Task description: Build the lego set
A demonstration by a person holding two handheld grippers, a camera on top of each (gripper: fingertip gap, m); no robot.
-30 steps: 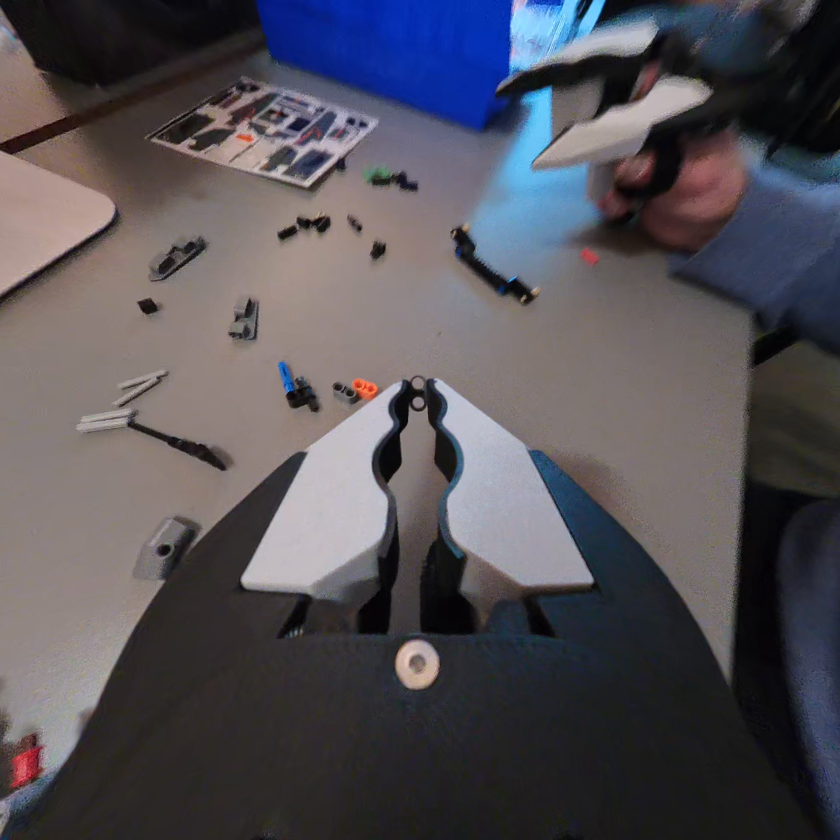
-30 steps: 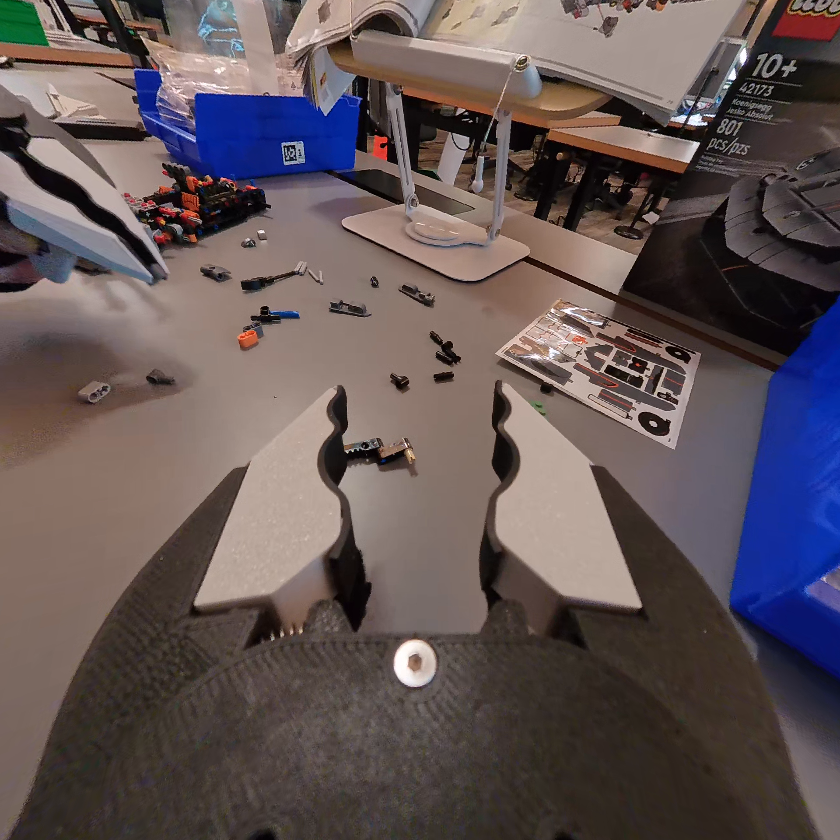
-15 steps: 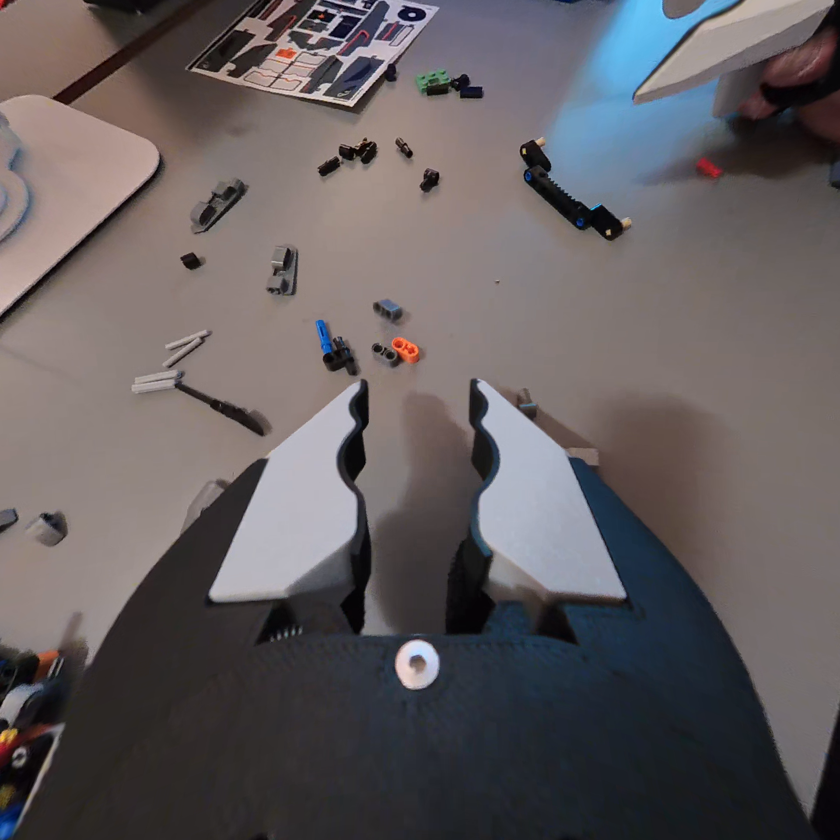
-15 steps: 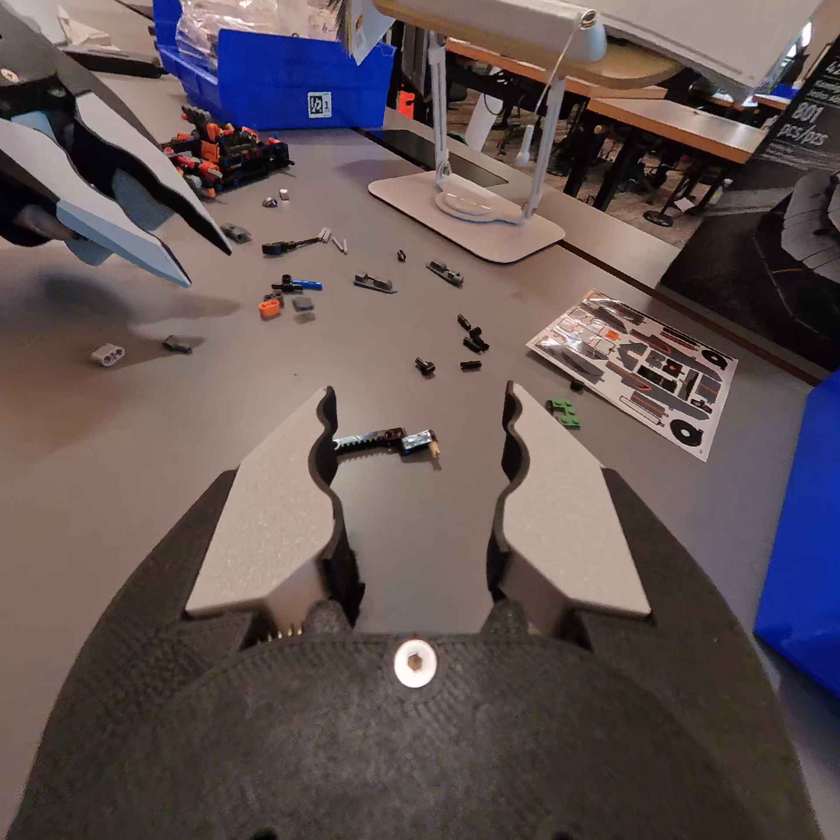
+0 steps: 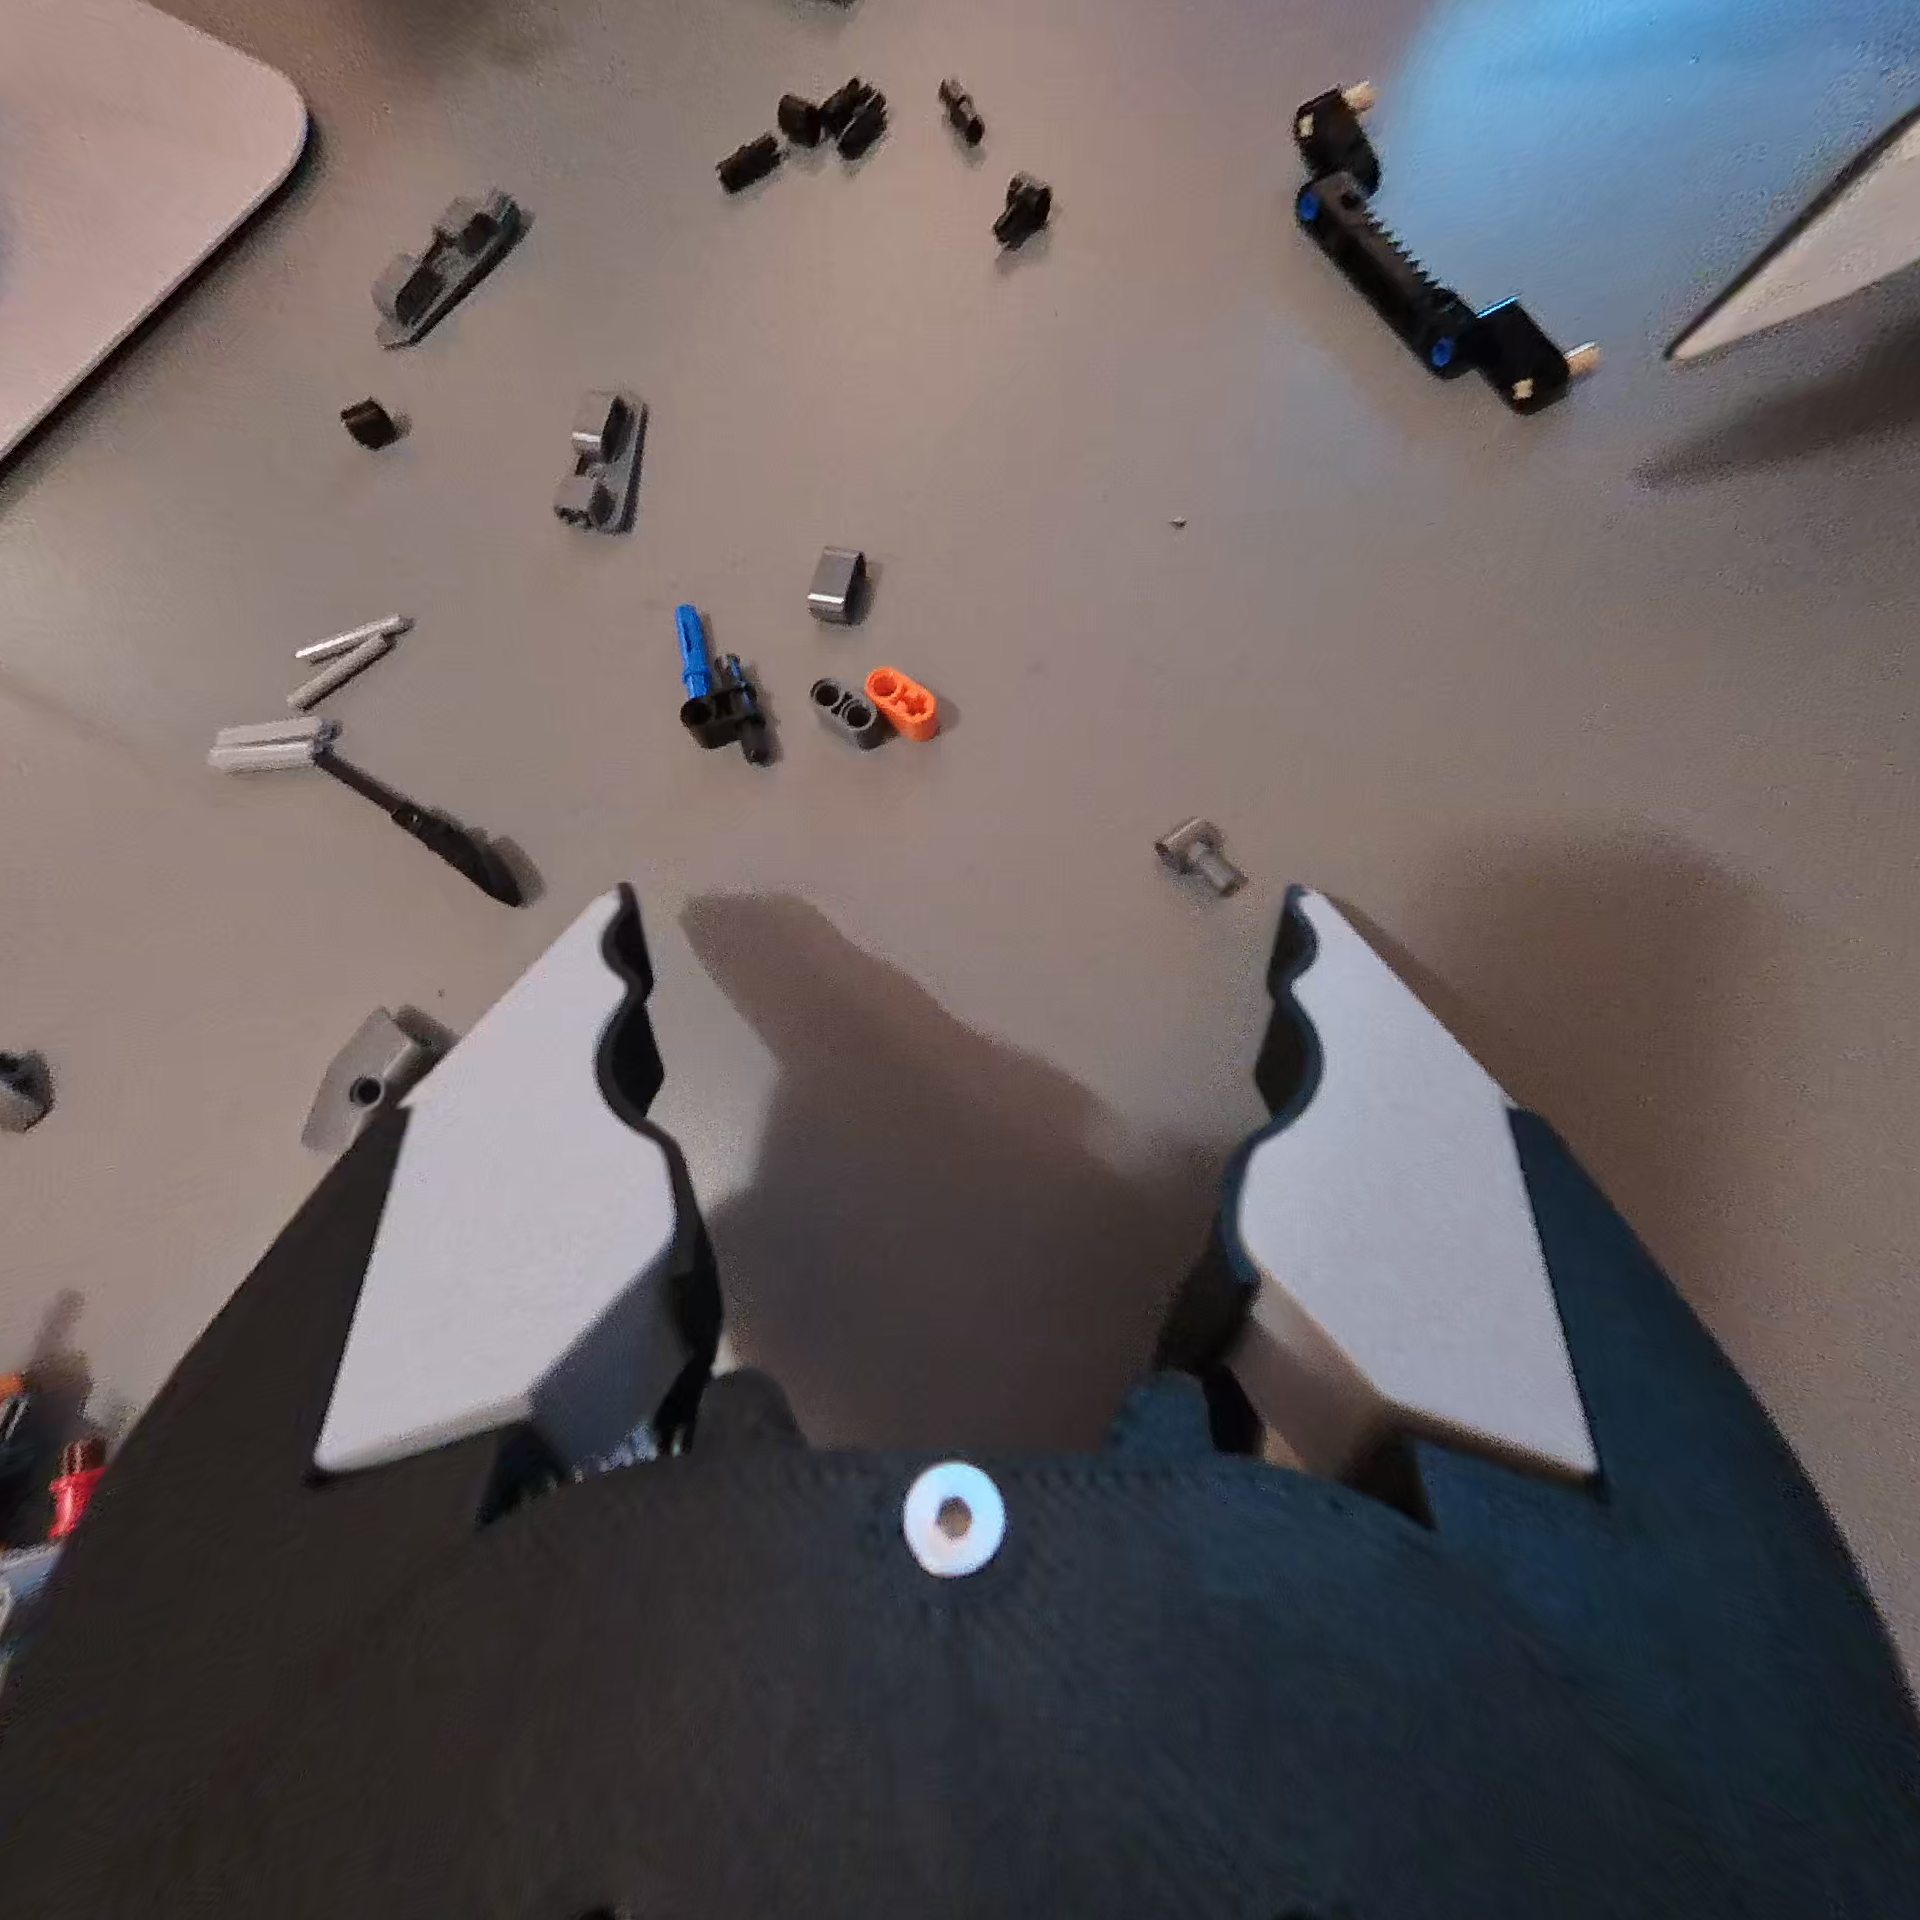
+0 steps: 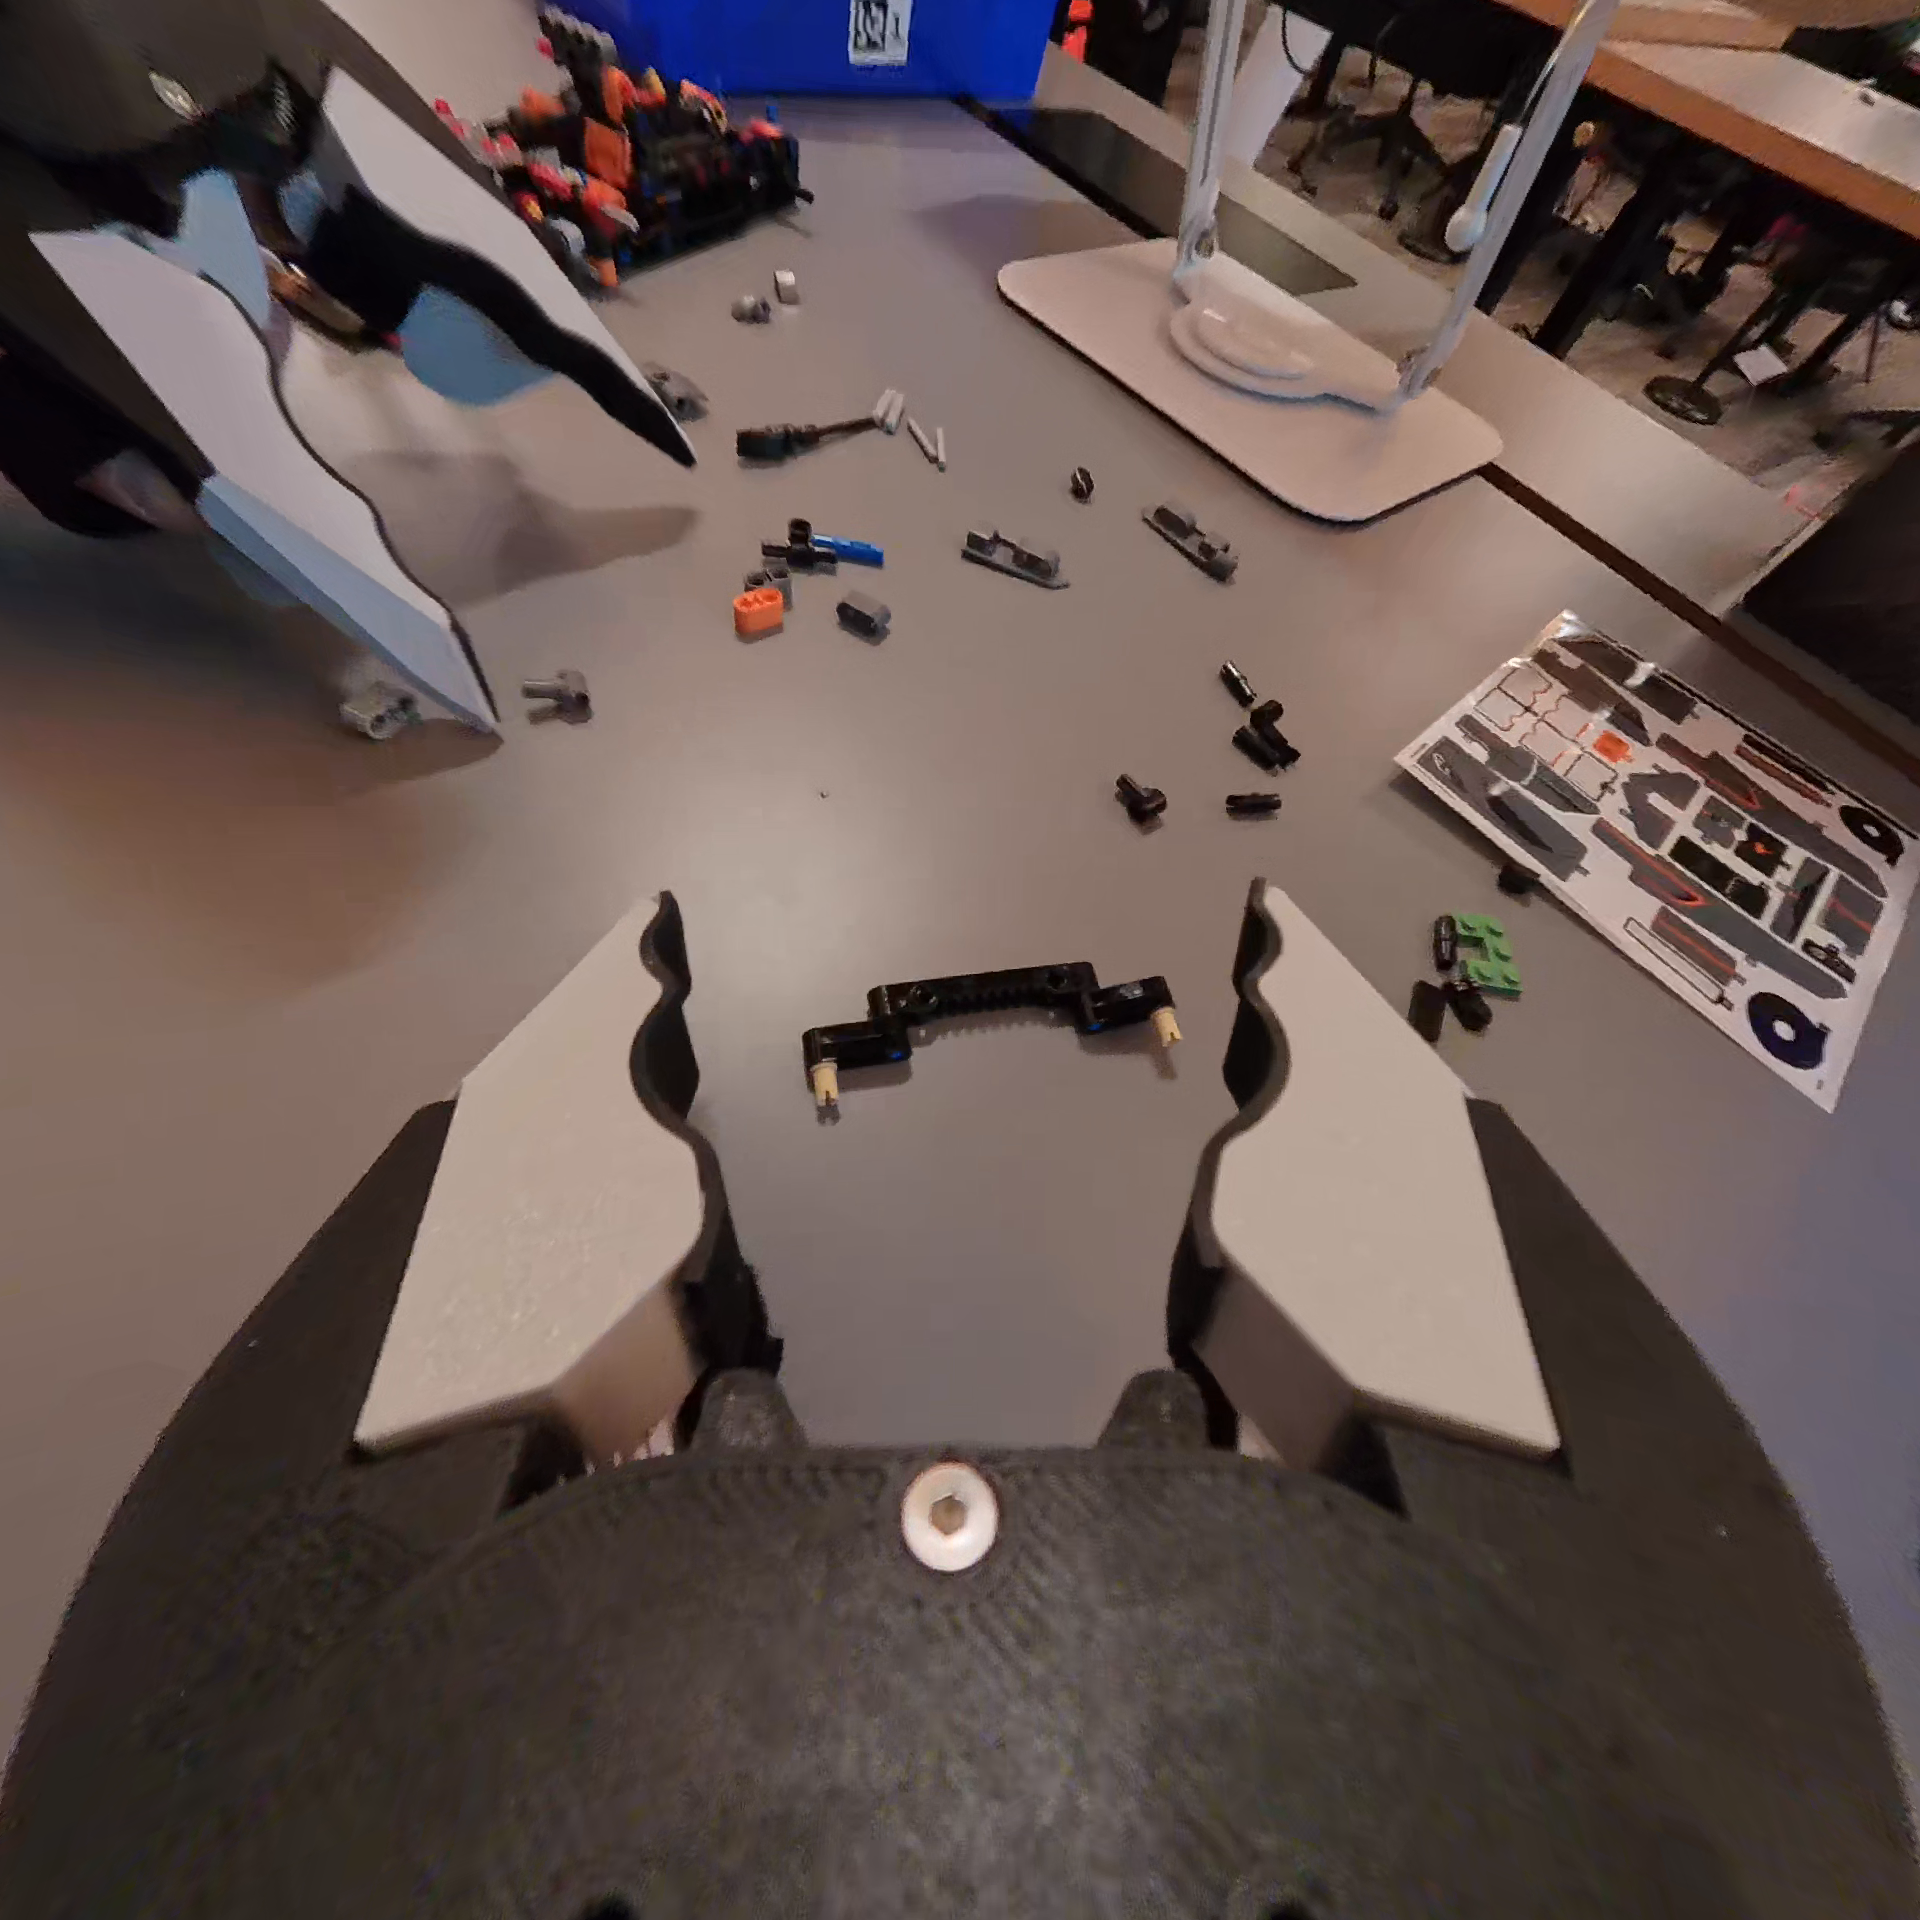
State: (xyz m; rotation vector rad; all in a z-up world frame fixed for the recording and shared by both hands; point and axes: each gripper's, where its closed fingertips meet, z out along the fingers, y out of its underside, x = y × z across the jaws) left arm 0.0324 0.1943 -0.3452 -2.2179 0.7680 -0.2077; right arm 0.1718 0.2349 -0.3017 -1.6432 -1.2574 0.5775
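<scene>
A: Left wrist view?
B: Left gripper [image 5: 961, 904] released, jaws wide, nothing btwn them, over the grey table [image 5: 1455, 644]. Small grey pin piece [image 5: 1198, 855] just ahead of its right fingertip; orange connector [image 5: 902, 703] touching a dark grey one [image 5: 847, 713] further out.
A: Right wrist view?
B: Right gripper [image 6: 961, 899] also released, empty. Black toothed rack assembly [image 6: 987, 1013] lies flat on the table btwn its fingertips, not touched. Sticker sheet [image 6: 1683, 831] to the right; part-built lego model [image 6: 644, 156] far left by a blue bin [image 6: 831, 47].

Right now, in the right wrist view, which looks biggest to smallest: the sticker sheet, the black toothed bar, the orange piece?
1. Sticker sheet
2. Black toothed bar
3. Orange piece, though it lies farther from the camera.
</scene>
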